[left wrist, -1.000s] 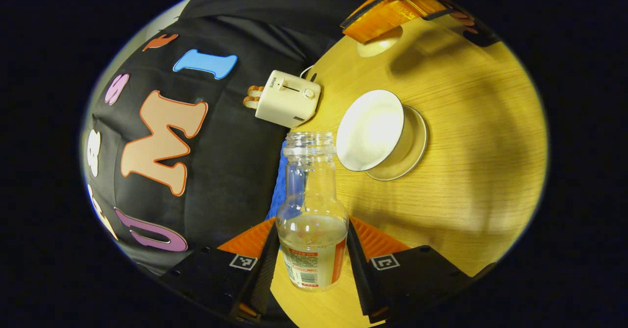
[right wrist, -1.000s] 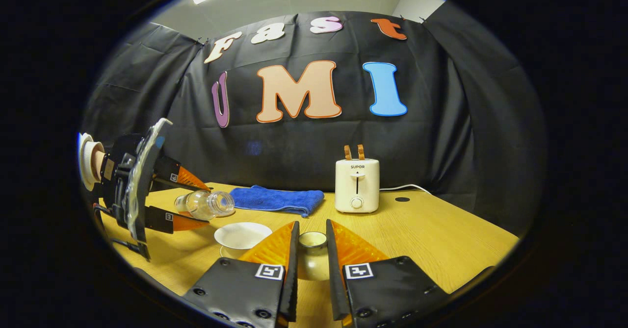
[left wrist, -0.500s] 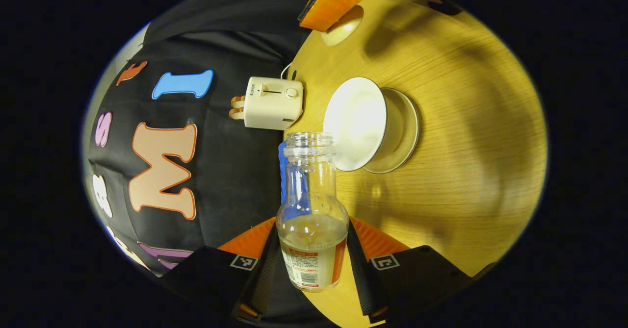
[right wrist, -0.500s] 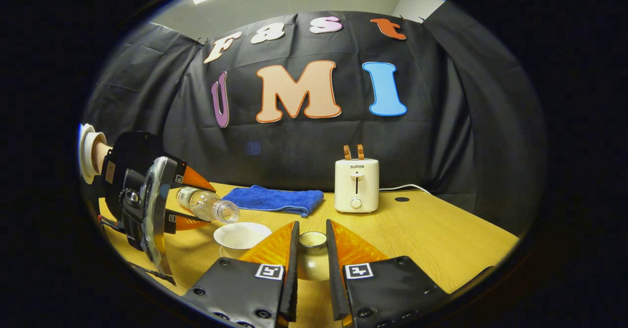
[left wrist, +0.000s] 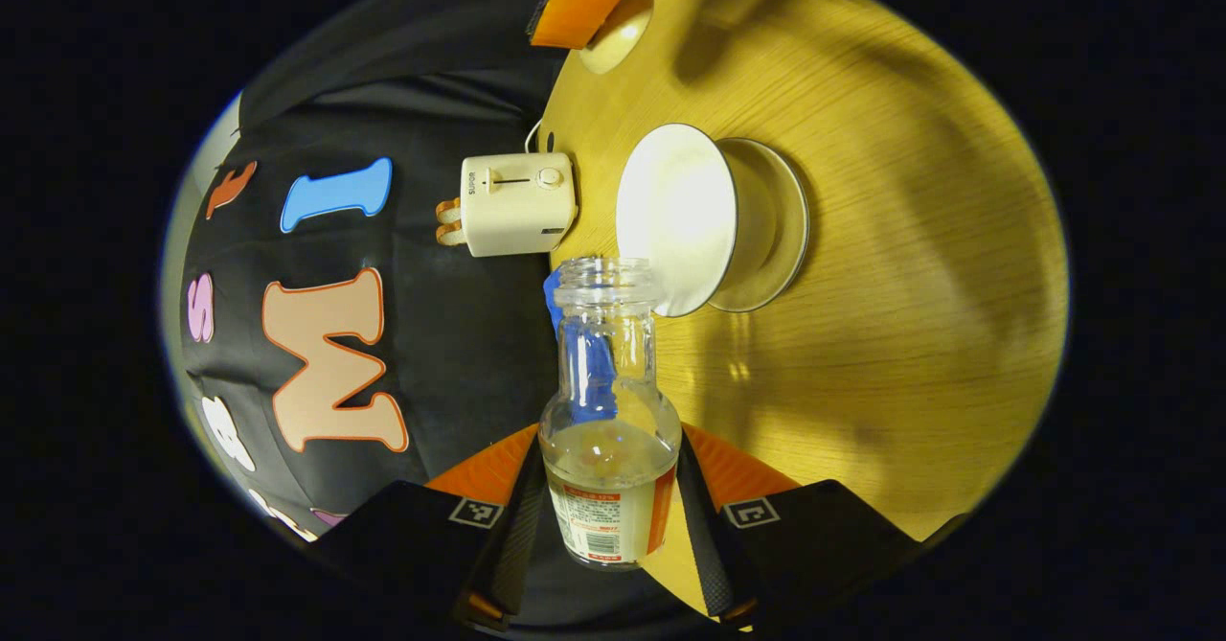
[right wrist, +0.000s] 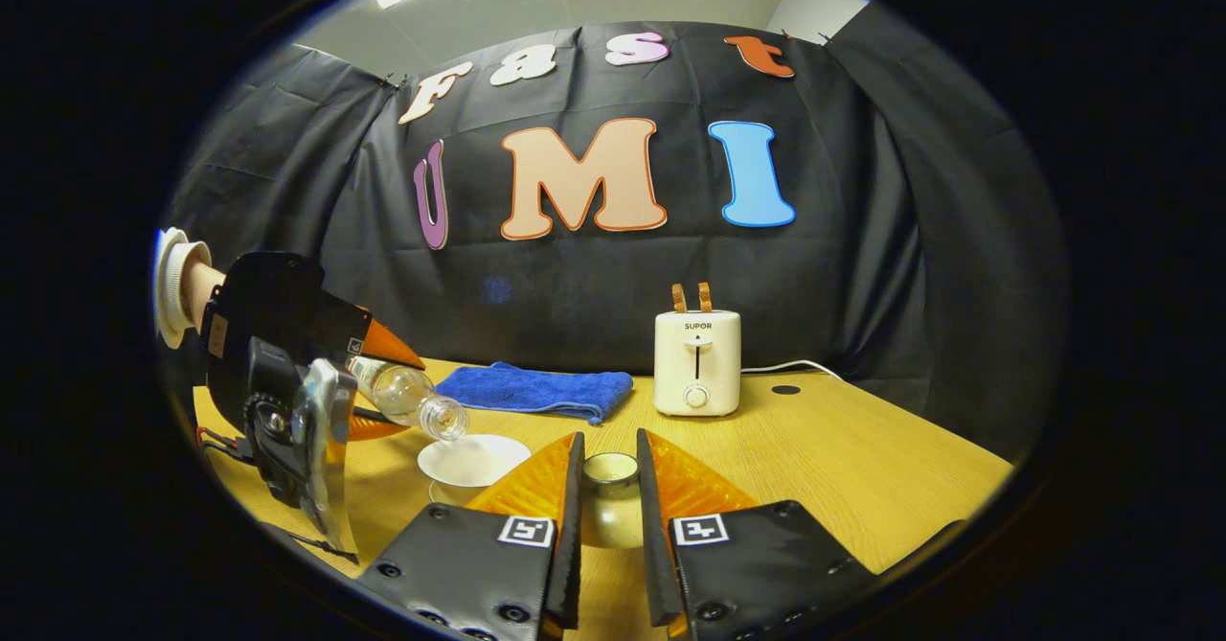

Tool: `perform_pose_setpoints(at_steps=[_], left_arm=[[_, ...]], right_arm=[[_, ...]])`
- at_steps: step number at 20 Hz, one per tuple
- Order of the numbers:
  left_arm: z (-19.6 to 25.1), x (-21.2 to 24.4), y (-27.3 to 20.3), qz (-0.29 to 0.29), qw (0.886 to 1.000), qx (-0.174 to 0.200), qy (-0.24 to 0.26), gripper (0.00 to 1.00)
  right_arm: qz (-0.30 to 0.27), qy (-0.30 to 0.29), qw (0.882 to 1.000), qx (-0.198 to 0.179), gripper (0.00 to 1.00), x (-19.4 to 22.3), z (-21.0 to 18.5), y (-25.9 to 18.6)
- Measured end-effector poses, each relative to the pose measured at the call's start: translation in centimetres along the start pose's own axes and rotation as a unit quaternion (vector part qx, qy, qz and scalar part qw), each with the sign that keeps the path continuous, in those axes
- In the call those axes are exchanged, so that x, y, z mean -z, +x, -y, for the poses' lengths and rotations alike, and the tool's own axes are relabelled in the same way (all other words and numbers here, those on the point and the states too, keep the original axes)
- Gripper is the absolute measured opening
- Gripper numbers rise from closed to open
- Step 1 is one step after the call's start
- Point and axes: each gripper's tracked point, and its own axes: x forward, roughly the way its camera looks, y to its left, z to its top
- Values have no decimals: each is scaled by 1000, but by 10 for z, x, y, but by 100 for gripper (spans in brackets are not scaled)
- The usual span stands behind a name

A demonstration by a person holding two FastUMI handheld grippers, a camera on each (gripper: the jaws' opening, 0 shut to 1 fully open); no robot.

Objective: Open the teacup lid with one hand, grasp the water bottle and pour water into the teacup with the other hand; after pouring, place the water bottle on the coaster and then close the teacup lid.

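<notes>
Both tongs loaded. My left tongs point(left wrist: 610, 516) clamp the bottle point(left wrist: 609, 430) by its body; it is tilted, open mouth at the cup's point(left wrist: 675, 215) rim, uncapped. In the right gripper view the bottle point(right wrist: 407, 394) slants down over the cup point(right wrist: 473, 459). My right tongs point(right wrist: 608, 512) grip the lid point(right wrist: 610, 492) between both fingers, just beside the cup. Toaster point(right wrist: 697, 361) and blue towel point(right wrist: 536, 390) sit farther back on the bench point(right wrist: 862, 469).

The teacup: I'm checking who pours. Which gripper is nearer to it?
Left. The left gripper tips the water bottle mouth-down just above the teacup. The right gripper sits off to the cup's side, shut on the lid.
</notes>
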Motion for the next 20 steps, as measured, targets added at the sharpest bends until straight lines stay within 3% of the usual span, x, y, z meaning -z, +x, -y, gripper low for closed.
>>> perform_pose_setpoints(at_steps=[20], left_arm=[[-27, 12, -2, -30, 991, -41, 122, 68]], right_arm=[[1, 0, 1000, 1, 31, 1, 0, 0]])
